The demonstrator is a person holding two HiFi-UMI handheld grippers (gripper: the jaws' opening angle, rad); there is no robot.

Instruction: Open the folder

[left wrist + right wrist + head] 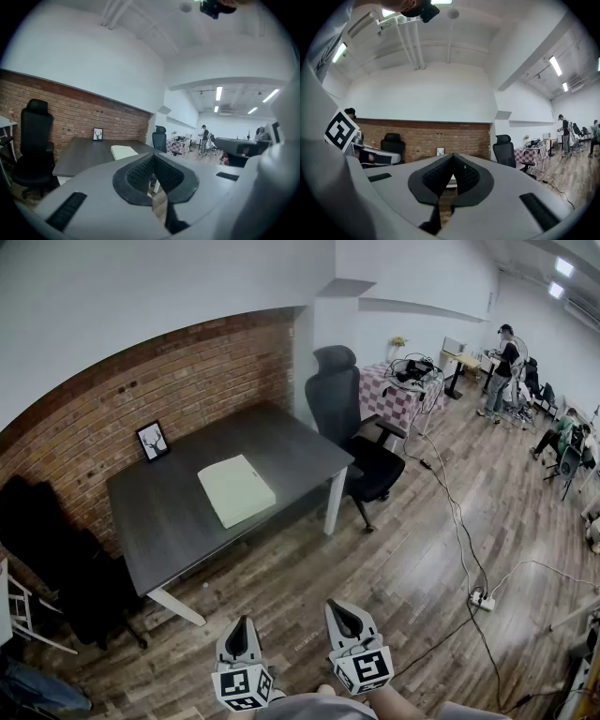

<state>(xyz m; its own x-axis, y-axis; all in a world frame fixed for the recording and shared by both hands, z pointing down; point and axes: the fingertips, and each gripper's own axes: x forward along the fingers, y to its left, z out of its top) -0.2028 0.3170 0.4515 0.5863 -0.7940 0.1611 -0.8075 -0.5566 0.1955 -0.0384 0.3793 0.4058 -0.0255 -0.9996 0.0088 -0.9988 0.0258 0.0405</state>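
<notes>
Folder (236,489) lies closed and flat in the middle of the dark desk (164,521), well apart from both tools. Nearest us, the left gripper (246,624) and right gripper (336,608) hang side by side over the wooden floor (394,568), each with its jaws pressed together on nothing. They look idle, I'd say, because the person stands well back from the desk. Past the folder, a small framed deer picture (153,441) leans against the brick wall (84,423). A black office chair (342,399) stands at the far end, so the near side looks like the way in.
</notes>
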